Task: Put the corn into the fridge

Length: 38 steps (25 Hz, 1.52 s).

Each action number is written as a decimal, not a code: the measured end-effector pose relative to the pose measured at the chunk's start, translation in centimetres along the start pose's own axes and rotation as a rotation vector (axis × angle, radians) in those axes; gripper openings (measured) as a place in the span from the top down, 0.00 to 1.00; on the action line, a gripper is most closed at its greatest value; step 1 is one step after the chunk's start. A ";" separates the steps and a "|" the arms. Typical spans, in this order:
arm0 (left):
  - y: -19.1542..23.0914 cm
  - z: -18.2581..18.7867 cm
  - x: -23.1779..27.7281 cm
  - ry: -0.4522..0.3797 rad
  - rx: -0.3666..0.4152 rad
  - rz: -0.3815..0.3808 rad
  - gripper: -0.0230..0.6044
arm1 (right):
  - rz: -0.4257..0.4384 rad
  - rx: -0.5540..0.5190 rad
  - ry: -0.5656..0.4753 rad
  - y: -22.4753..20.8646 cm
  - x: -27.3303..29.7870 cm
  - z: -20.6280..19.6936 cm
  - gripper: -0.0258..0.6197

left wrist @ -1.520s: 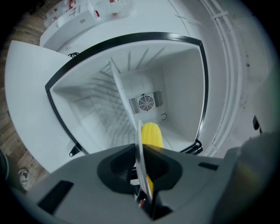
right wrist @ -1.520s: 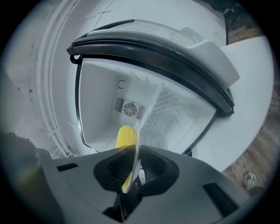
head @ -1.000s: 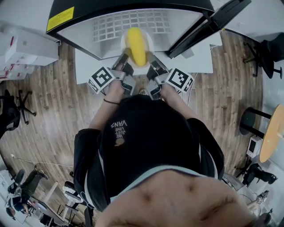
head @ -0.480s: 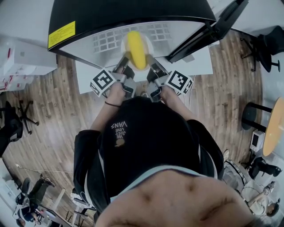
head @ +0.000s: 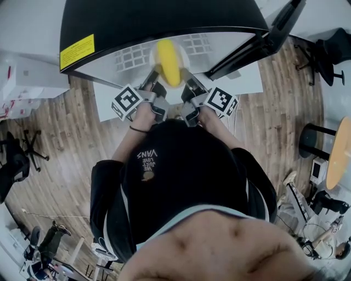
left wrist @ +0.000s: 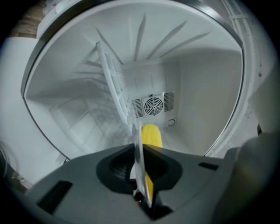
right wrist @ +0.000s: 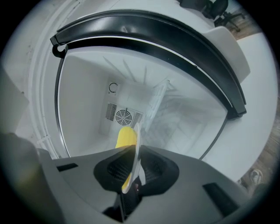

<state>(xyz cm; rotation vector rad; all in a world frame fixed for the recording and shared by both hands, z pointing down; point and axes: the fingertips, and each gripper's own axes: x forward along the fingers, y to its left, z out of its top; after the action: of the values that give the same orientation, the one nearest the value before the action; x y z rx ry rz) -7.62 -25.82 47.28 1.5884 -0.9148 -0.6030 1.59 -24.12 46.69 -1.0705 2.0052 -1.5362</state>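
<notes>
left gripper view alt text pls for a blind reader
The left gripper is shut on the rim of a thin white plate seen edge-on, a yellow corn cob on it. Beyond is the white fridge interior with a round fan vent.

On the person's black shirt (head: 186, 186) stands a small pale print (head: 147, 160), upside down in the head view; it reads "WE JUST LOVE VANS", with "VANS" in the largest letters; on the black top of the fridge (head: 164, 16) sits a yellow label (head: 77, 52) with dark lines of text, too small to read; the left marker cube (head: 127, 101) and the right marker cube (head: 222, 100) each carry a black-and-white square code.
</notes>
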 end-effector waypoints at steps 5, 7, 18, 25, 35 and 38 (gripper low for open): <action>-0.3 0.3 0.3 0.005 -0.003 -0.005 0.91 | -0.008 0.013 -0.008 0.0 0.3 0.2 0.91; -0.3 0.5 0.5 0.002 -0.015 -0.009 0.91 | -0.017 0.015 -0.012 -0.1 0.5 0.4 0.91; -0.4 0.6 0.8 0.010 -0.050 -0.030 0.90 | -0.026 0.043 -0.052 -0.4 1.2 1.6 0.91; -0.8 0.6 1.2 0.027 -0.067 -0.052 0.86 | -0.083 0.038 -0.064 -1.1 1.5 2.6 0.91; -1.5 -0.4 0.6 0.067 -0.113 -0.099 0.85 | -0.063 0.072 -0.099 -0.8 2.5 3.3 0.91; -1.8 -0.8 0.7 0.084 -0.102 -0.115 0.85 | -0.066 0.073 -0.103 -1.0 2.8 3.6 0.91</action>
<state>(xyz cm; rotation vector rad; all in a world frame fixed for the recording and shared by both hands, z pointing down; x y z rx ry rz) -6.17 -25.85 45.79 1.5701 -0.7232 -0.6480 2.66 -28.68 46.87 -1.1729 1.8481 -1.5417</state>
